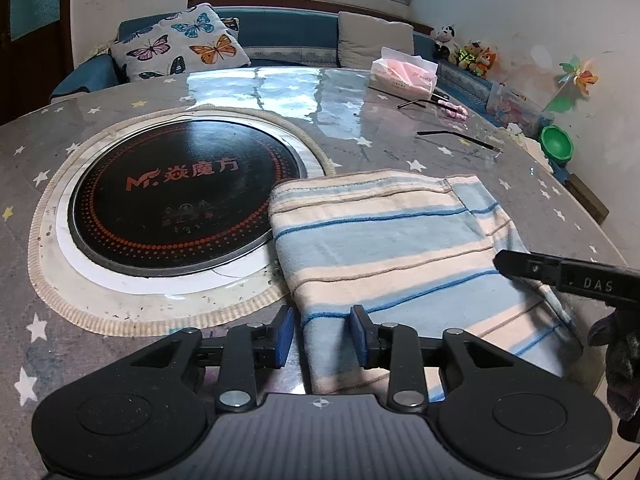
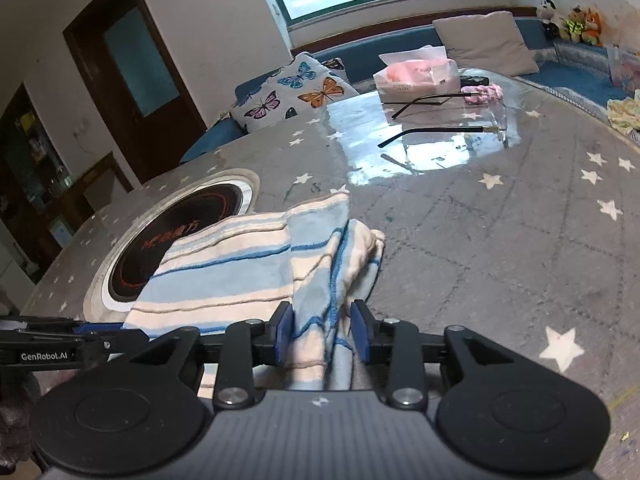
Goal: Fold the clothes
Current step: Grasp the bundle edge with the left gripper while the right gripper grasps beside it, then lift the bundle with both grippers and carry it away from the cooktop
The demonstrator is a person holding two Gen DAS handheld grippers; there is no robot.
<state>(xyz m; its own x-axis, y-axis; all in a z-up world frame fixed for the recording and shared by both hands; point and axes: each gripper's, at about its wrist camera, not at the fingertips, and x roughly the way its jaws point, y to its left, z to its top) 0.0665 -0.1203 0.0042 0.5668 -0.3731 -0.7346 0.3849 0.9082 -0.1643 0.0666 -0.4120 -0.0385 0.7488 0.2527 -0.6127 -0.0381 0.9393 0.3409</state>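
Observation:
A striped garment in light blue, cream and dark blue lies folded on the grey star-patterned table, partly over the black round cooktop. My left gripper is open, its blue pads either side of the garment's near left edge. My right gripper is open too, with the bunched right end of the garment between its pads. The right gripper's black finger shows over the cloth in the left wrist view. The left gripper shows at the left edge of the right wrist view.
A black round cooktop is set into the table. At the far side lie a pink tissue pack, glasses and a green bowl. A sofa with a butterfly cushion stands behind.

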